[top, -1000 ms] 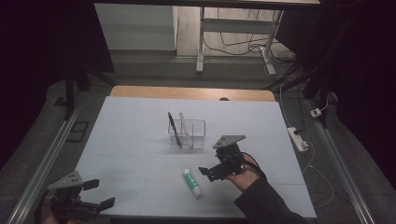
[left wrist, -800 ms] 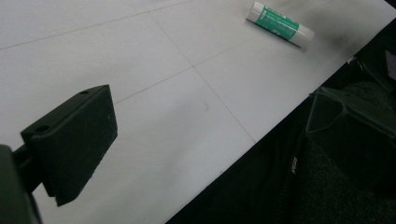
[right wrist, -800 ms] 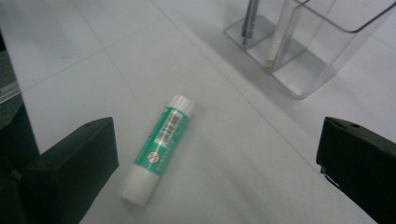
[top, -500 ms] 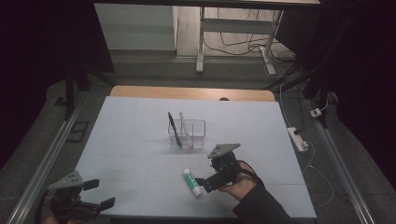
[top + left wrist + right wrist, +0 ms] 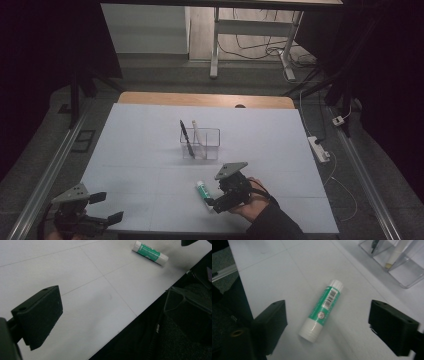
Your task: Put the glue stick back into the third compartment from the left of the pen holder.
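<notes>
The right gripper (image 5: 212, 201) hovers with jaws wide, the green glue stick (image 5: 322, 310) lying flat between them on the surface (image 5: 150, 150) — untouched. The left gripper (image 5: 106, 207) sits at seven o'clock, jaws wide too.

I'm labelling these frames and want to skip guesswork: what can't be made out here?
- Glue stick: label wording too small and blurred in the right gripper view; only a barcode shows.
- Clear holder: cut off by the top and right edges of that view, so the tops of the black pen and white pen are lost there.
- Left gripper: in its own view, the right jaw merges with the dark floor.
</notes>
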Available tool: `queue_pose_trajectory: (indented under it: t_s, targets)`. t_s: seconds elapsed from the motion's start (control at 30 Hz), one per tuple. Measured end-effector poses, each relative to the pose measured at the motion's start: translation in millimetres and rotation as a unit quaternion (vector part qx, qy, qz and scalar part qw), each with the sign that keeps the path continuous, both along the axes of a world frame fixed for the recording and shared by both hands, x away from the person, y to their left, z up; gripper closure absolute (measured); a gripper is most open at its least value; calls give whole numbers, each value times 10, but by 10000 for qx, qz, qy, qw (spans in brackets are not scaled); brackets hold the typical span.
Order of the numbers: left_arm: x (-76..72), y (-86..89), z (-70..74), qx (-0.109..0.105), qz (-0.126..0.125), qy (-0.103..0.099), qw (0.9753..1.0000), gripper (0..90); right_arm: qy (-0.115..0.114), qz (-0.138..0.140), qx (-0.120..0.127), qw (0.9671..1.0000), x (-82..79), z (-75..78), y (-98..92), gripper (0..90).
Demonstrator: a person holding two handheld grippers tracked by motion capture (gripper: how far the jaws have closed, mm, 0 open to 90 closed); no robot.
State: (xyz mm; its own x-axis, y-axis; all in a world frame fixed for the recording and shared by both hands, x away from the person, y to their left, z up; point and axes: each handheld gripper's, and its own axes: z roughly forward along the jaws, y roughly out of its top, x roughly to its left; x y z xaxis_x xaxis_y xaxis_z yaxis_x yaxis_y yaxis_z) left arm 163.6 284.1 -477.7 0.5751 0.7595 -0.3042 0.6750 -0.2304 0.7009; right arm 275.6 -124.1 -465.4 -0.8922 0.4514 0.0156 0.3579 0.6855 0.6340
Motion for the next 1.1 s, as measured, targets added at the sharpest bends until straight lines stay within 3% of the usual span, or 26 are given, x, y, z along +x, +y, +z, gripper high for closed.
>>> queue_pose_trajectory:
  t_s: [0.13, 0.33, 0.43, 0.83, 1.1]
  targets:
    - [0, 0, 0, 3, -2, -1, 10000, 20, 140, 163, -33, 9998, -47, -16, 32, 385]
    - [0, 0, 0, 3, -3, -2, 10000, 20, 390, 546, -38, 9977, -98, -66, 44, 778]
    - [0, -1, 0, 3, -3, -2, 10000, 20, 482, 678, -125, 9965, -148, -100, 78, 888]
    - [-2, -1, 1, 11, -11, -7, 10000, 20, 590, 894, -709, 9917, -280, -332, 217, 900]
    - [0, -1, 0, 4, -7, -4, 10000, 20, 727, 762, -785, 9913, -203, -375, 126, 900]
